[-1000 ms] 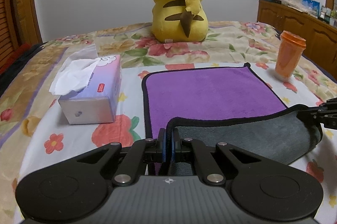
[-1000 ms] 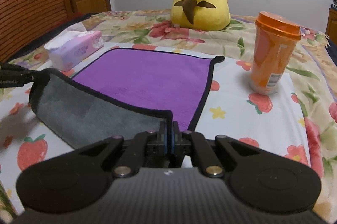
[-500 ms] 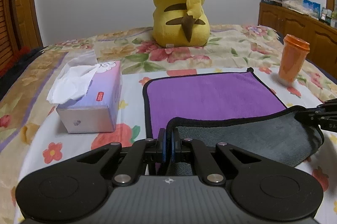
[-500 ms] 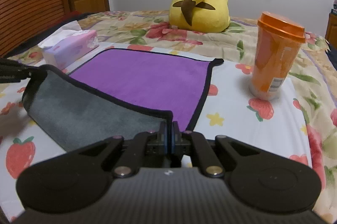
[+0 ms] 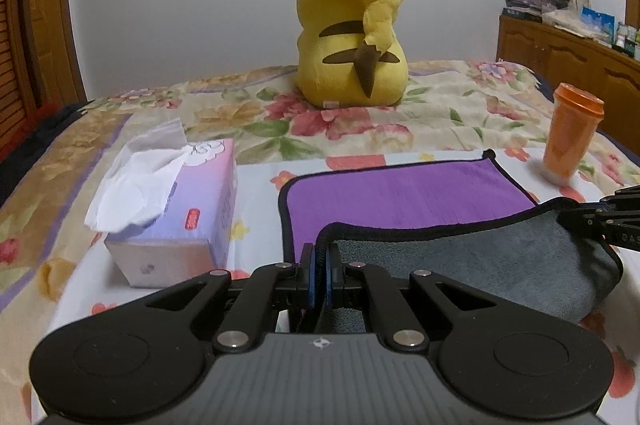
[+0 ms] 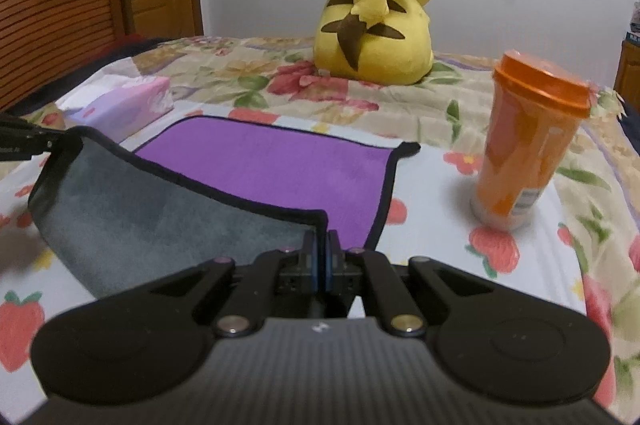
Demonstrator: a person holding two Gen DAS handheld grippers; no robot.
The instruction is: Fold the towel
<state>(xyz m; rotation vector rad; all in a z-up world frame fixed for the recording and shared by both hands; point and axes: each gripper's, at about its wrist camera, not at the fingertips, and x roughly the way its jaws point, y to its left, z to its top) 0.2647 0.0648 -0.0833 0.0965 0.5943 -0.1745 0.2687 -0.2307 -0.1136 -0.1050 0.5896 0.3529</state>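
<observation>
The towel [image 5: 404, 191] lies on the floral bedspread [image 5: 256, 113] at the centre of the left wrist view, purple side up, black-edged. Its near edge is lifted and turned over toward the far side, showing the grey underside [image 5: 472, 261]. The raised edge runs left to right across the frame, which is also the towel's long axis; the flat purple part reaches up the frame toward the plush [image 5: 352, 21].

The left gripper [image 5: 320, 265], at lower centre of its view, is clamped on the towel's near left corner, jaws pressed together on the black hem. The right gripper [image 6: 320, 255] pinches the near right corner the same way; it also shows at the right edge of the left wrist view.

A tissue box [image 5: 176, 209] sits left of the towel. An orange cup [image 6: 528, 141] stands upright to the right, apart from the towel.
</observation>
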